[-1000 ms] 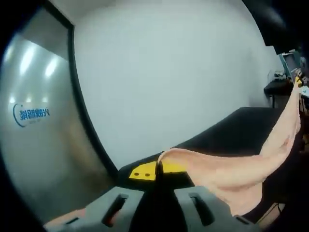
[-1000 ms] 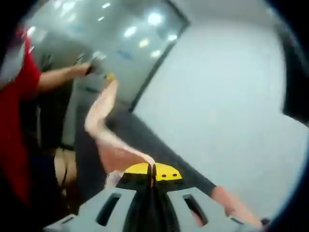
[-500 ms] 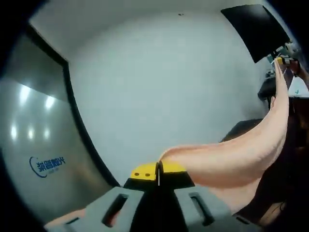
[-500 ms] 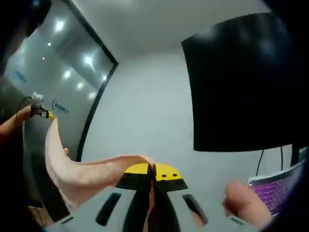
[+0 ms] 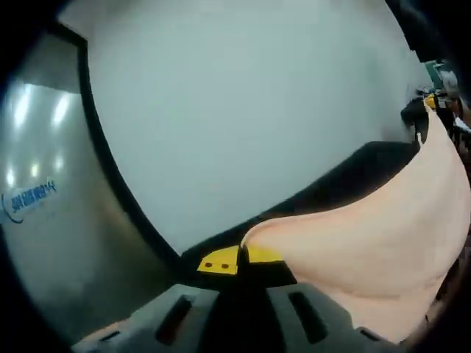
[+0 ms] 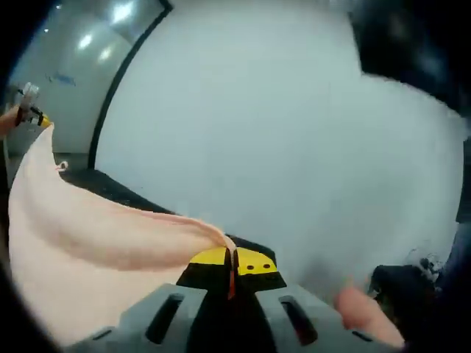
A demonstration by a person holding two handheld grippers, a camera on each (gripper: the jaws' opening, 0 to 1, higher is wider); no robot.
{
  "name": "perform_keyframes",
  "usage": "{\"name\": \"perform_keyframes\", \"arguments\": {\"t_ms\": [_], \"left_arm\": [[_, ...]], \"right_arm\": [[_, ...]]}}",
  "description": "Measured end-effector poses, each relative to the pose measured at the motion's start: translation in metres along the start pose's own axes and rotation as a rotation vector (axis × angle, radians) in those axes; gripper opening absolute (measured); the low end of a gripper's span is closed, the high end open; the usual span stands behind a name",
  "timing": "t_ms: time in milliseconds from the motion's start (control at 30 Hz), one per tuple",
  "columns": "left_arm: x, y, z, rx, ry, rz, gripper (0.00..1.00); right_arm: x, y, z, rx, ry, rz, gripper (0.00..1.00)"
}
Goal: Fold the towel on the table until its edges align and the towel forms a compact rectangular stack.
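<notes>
You had the left gripper (image 5: 241, 259) and the right gripper (image 6: 231, 262) each clamped on a corner of the peach towel (image 5: 383, 235), stretched between them above the black worktop (image 5: 346, 176).

Blue lettering with a logo (image 5: 28, 200) stands on the glass wall, too blurred to read.

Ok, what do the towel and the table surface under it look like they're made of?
The towel looks like soft, matte peach cloth: it sags in a smooth curve between the left gripper and the right gripper, both clamped on its corners. The weave is too blurred to tell. The table looks black and matte, without glare; its material is unclear.
</notes>
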State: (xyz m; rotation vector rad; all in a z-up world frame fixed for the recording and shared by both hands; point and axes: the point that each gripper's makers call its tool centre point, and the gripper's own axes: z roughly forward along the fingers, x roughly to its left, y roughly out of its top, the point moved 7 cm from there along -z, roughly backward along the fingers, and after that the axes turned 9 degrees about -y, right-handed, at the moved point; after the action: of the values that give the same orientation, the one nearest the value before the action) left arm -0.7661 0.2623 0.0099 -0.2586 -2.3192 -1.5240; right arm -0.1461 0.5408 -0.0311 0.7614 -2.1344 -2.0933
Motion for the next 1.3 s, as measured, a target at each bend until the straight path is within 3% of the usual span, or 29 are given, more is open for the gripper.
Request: {"name": "perform_keyframes", "arguments": {"t_ms": [67,100,133,200,267,333,367,433,567,667,700,767,800,833,900,967,1133,1167,1233,1300], "left_arm": [[0.001,-0.024,0.041,0.036,-0.028,-0.043,0.00],[-0.018,-0.037,0.047,0.047,-0.040,-0.079,0.00],[-0.020,-0.044,0.063,0.044,-0.050,-0.089,0.00],[-0.009,-0.051,0.096,0.044,-0.056,-0.121,0.00],[-0.014,-0.054,0.110,0.041,-0.031,-0.130,0.00],[-0.017,-0.056,0.120,0.038,-0.012,-0.132,0.00],[-0.001,-0.059,0.140,0.041,-0.010,-0.171,0.00],[-0.002,-0.067,0.148,0.024,-0.009,-0.238,0.00],[-0.003,-0.083,0.162,0.036,-0.023,-0.264,0.00],[-0.008,-0.097,0.174,0.066,-0.094,-0.298,0.00],[-0.010,-0.099,0.176,0.070,-0.131,-0.298,0.04],[-0.011,-0.100,0.171,0.044,-0.156,-0.325,0.22],[-0.013,-0.100,0.161,0.045,-0.151,-0.319,0.33],[-0.012,-0.099,0.152,0.033,-0.143,-0.302,0.39],[-0.007,-0.091,0.133,0.002,-0.127,-0.242,0.46],[0.005,-0.085,0.112,-0.028,-0.106,-0.174,0.46],[-0.012,-0.085,0.045,0.017,-0.134,0.072,0.32],[-0.017,-0.086,0.032,0.012,-0.151,0.112,0.32],[-0.032,-0.083,0.005,-0.079,-0.188,0.174,0.36],[-0.048,-0.092,-0.017,-0.038,-0.249,0.240,0.36]], "right_arm": [[0.004,-0.019,0.026,0.048,-0.031,-0.027,0.00],[0.004,-0.026,0.038,0.063,-0.058,-0.036,0.00],[0.004,-0.028,0.048,0.055,-0.062,-0.028,0.00],[0.003,-0.030,0.069,0.055,-0.059,-0.006,0.00],[0.005,-0.031,0.083,0.067,-0.066,-0.009,0.00],[0.008,-0.034,0.099,0.038,-0.072,-0.024,0.00],[0.007,-0.038,0.112,0.048,-0.073,-0.043,0.00],[0.008,-0.048,0.129,0.044,-0.068,-0.070,0.00],[0.019,-0.081,0.144,0.153,-0.046,-0.089,0.00],[0.032,-0.107,0.156,0.220,0.010,-0.109,0.01],[0.037,-0.113,0.158,0.241,0.029,-0.122,0.07],[0.043,-0.118,0.156,0.259,0.074,-0.098,0.30],[0.041,-0.111,0.152,0.224,0.082,-0.062,0.33],[0.039,-0.107,0.148,0.212,0.072,-0.046,0.33],[0.031,-0.089,0.119,0.159,0.047,0.012,0.28],[0.024,-0.068,0.097,0.069,0.048,0.069,0.28],[0.014,-0.062,0.039,0.054,-0.005,-0.007,0.28],[0.012,-0.060,0.028,0.035,0.005,0.003,0.27],[0.017,-0.050,-0.001,-0.053,0.075,0.012,0.23],[0.022,-0.045,-0.034,-0.089,0.117,0.000,0.23]]}}
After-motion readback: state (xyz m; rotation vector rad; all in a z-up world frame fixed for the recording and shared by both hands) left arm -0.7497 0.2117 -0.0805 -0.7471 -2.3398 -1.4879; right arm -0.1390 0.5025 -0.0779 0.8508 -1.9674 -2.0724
